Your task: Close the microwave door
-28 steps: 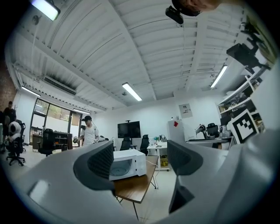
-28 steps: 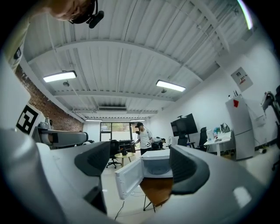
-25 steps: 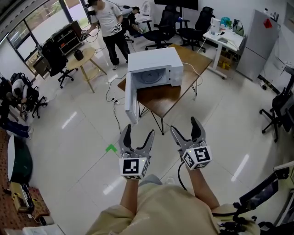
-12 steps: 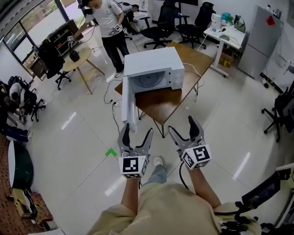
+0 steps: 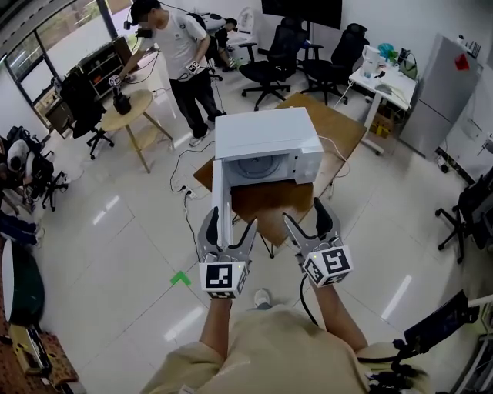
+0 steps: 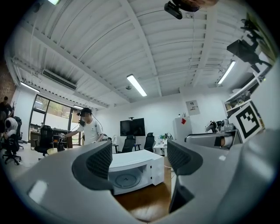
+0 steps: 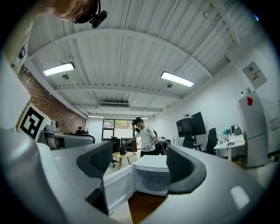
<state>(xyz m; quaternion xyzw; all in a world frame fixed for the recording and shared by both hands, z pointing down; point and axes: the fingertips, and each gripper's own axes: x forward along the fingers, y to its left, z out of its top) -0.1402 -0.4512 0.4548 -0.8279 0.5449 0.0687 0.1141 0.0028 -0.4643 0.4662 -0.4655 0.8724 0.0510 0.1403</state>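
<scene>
Microwave door (image 5: 218,192) stands open just beyond left tool (image 5: 231,221).

glossy white floor (image 5: 115,246), black office chairs (image 5: 268,68)

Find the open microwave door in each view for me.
Head view: centre, microwave door edge-on, left of the cavity.
Left gripper view: not visible.
Right gripper view: lower centre-left, swung outward.
Shared landmark: the turntable.

Open-plan office: swivel chairs (image 5: 271,68), white desk (image 5: 387,71), wall screen (image 5: 302,9).
</scene>
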